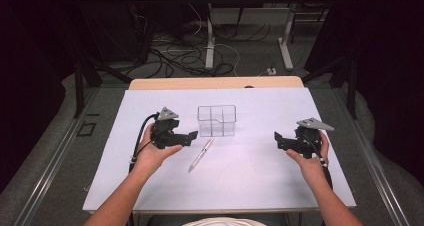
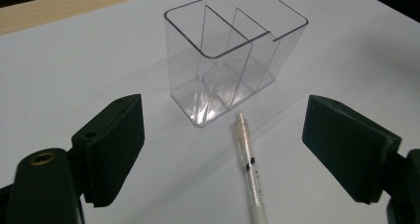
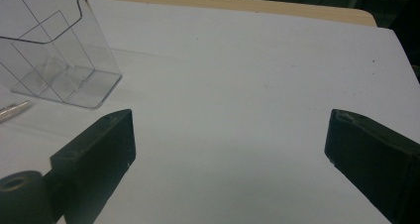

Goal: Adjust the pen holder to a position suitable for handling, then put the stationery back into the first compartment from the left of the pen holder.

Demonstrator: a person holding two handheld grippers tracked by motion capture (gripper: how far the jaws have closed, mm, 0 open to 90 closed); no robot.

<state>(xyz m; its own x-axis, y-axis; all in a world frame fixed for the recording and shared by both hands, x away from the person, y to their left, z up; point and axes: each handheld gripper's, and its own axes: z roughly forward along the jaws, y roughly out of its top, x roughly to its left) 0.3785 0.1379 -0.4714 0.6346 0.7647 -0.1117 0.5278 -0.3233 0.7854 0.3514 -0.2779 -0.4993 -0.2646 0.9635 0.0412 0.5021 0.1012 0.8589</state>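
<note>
Here, with the left gripper (image 2: 223, 149) spread wide above the pen (image 2: 250, 172) and the right gripper (image 3: 230, 159) likewise apart, the slim pen could be rolled aside or knocked against the clear organizer (image 2: 233, 50) if approached off-centre.

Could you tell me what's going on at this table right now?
A person sits at the white table with a two-jaw gripper in each hand. The left gripper hovers, jaws wide open, beside a pen that lies flat on the table just in front of a clear divided organizer. The right gripper is also open, off to the side over bare table. Nothing is gripped yet, and the organizer looks empty.
</note>
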